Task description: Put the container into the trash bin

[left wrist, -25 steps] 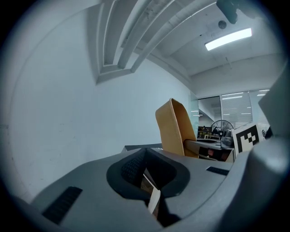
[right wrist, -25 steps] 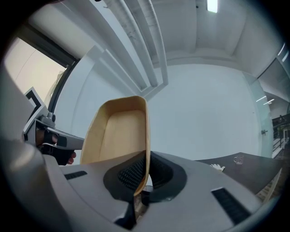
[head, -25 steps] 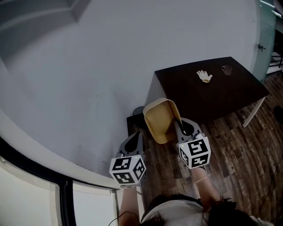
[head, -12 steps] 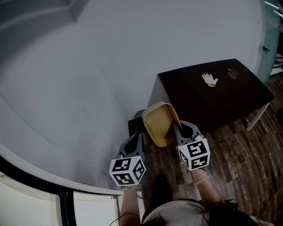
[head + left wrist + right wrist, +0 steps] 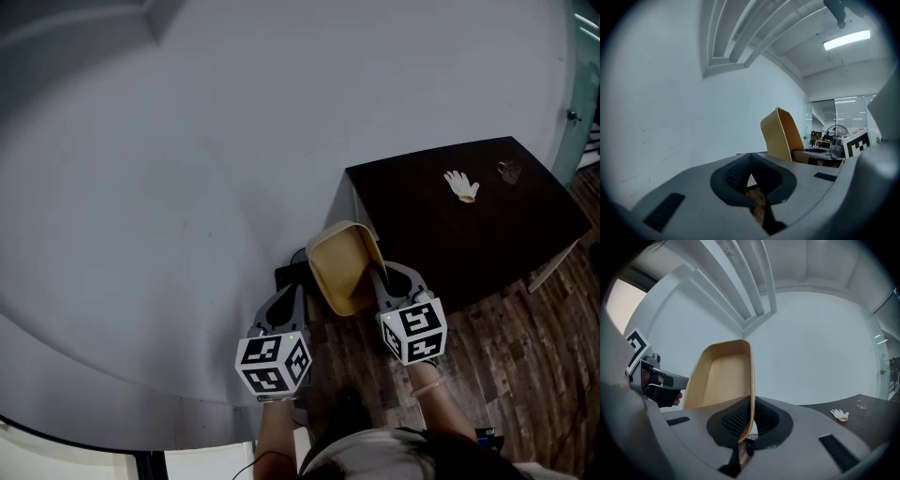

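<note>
A tan, tray-like container [image 5: 341, 267] stands on edge in the air, and my right gripper [image 5: 377, 269] is shut on its rim. In the right gripper view the container [image 5: 723, 376] rises from the jaws, its thin wall pinched between the ribbed pads. My left gripper [image 5: 292, 291] hangs just left of it, shut with nothing held; its pads meet in the left gripper view [image 5: 750, 172], where the container [image 5: 780, 133] stands to the right. A dark trash bin [image 5: 289, 274] sits on the floor by the wall, partly hidden behind the container.
A dark table [image 5: 487, 234] stands to the right against the grey wall, with a white glove [image 5: 460, 186] and a small glass [image 5: 509, 171] on it. Wooden floor [image 5: 487, 347] runs below. The person's arms reach in from the bottom.
Both grippers and the container have travelled together toward the wall and the bin. The window strip at lower left has slid almost out of view. The grip has not changed.
</note>
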`<state>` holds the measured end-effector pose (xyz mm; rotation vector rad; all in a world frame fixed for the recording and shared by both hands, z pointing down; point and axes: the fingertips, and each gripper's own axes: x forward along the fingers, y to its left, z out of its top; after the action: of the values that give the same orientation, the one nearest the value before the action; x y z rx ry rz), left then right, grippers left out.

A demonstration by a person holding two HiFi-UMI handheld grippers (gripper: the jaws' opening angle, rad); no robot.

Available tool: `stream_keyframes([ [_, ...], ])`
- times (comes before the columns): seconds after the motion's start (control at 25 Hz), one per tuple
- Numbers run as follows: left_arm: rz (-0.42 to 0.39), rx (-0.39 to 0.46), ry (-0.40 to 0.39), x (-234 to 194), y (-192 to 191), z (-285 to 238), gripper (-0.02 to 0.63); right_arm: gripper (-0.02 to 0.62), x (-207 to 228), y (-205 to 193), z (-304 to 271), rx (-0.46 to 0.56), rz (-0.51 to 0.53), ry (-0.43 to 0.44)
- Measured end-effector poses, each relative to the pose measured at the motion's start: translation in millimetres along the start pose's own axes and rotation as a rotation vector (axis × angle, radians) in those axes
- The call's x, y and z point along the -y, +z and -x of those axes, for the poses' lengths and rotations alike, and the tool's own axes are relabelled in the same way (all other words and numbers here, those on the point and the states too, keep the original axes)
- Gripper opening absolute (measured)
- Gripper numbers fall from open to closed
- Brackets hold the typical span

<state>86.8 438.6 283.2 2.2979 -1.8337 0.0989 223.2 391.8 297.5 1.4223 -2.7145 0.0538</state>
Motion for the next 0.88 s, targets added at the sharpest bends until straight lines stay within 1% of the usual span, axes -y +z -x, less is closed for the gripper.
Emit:
stream_keyframes([
  [0.2, -0.002, -0.003, -0.012, -44, 17, -38, 0.02, 0.006, -3, 13, -60, -0.003, 0.006, -0.013],
  [0.36, 0.008, -0.011, -0.03, -75, 22, -65, 0.02, 0.007, -5, 16, -98, -0.01, 0.012, -0.035],
  [0.64, 0.025, -0.024, -0.054, -102, 23, -102, 0.02, 0.008, 0, 15, -139, -0.02, 0.006, -0.056],
  [0.88, 0.036, -0.027, -0.047, -123, 20, -138, 0.02, 0.006, 12, 10, -177, -0.022, 0.0, -0.048],
])
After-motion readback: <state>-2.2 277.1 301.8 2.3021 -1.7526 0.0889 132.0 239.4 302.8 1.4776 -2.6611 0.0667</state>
